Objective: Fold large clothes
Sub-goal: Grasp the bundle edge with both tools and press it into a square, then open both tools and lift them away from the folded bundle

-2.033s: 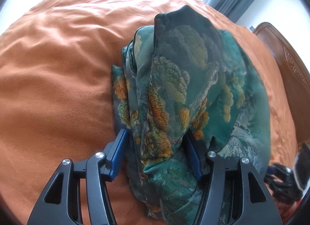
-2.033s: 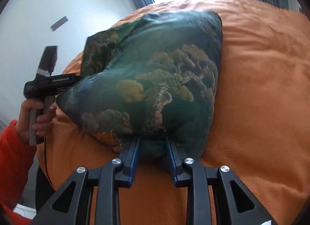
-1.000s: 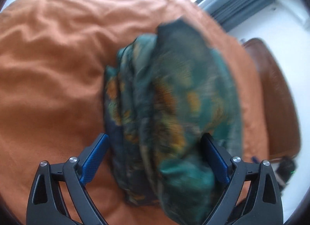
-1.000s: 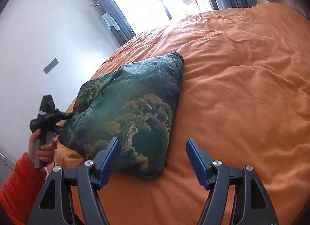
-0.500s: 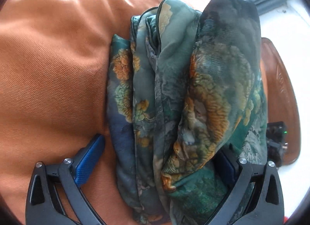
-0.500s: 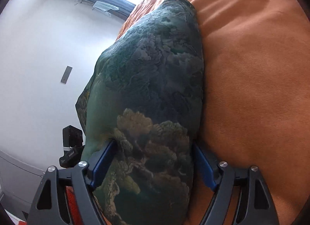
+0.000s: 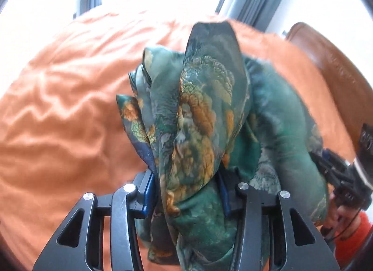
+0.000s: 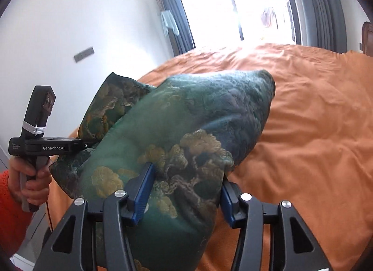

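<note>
While both views show the garment [image 7: 205, 117], only right-wrist shows curtains [image 8: 312, 7].

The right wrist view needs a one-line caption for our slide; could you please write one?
Right gripper clamps a folded green patterned garment above an orange bedspread; left gripper holds its far edge.

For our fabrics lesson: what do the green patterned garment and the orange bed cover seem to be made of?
Green patterned garment: seemingly thin silk or satin, slightly glossy, hanging in soft limp folds. Orange bed cover: probably matte woven cotton, with fine wrinkles and no shine.
</note>
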Demonstrator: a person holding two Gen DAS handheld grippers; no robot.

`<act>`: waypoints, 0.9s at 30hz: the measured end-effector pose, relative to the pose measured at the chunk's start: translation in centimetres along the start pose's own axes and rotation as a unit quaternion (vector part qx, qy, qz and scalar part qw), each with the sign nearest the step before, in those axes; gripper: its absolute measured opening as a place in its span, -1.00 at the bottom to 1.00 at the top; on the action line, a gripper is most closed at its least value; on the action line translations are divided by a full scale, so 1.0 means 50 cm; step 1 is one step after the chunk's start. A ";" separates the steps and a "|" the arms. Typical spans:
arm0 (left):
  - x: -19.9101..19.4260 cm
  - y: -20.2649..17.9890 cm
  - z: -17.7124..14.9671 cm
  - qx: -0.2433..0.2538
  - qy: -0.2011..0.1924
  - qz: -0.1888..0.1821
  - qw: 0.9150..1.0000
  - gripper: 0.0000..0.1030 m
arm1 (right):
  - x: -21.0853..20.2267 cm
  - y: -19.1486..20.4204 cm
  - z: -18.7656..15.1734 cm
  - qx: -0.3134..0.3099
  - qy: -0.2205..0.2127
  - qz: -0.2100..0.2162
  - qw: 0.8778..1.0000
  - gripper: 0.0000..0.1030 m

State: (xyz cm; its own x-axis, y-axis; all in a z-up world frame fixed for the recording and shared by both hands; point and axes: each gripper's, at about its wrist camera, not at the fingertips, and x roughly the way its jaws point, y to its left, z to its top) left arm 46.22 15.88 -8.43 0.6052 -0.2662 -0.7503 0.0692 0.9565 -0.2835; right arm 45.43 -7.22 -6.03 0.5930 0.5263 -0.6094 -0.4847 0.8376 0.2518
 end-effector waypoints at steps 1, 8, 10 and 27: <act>-0.007 -0.016 0.016 0.007 -0.013 -0.006 1.000 -0.13 | -0.011 -0.009 0.014 0.001 -0.007 -0.004 1.000 0.01; 0.050 -0.077 0.089 0.028 -0.047 -0.023 0.998 -0.13 | -0.016 -0.095 0.086 0.006 -0.040 -0.042 0.998 0.01; 0.107 -0.060 0.094 0.015 -0.029 -0.024 0.999 -0.05 | 0.021 -0.142 0.091 0.017 -0.028 -0.052 0.998 0.02; -0.139 -0.129 -0.093 0.072 -0.180 0.175 0.965 0.99 | -0.136 -0.057 -0.034 0.003 -0.098 -0.168 0.981 0.64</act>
State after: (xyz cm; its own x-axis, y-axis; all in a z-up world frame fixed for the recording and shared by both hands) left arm 37.86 10.98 -4.18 0.8458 0.1094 -0.5222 -0.0950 0.9940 0.0543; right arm 41.70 -13.42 -3.86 0.8311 0.2388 -0.5023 -0.2380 0.9690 0.0669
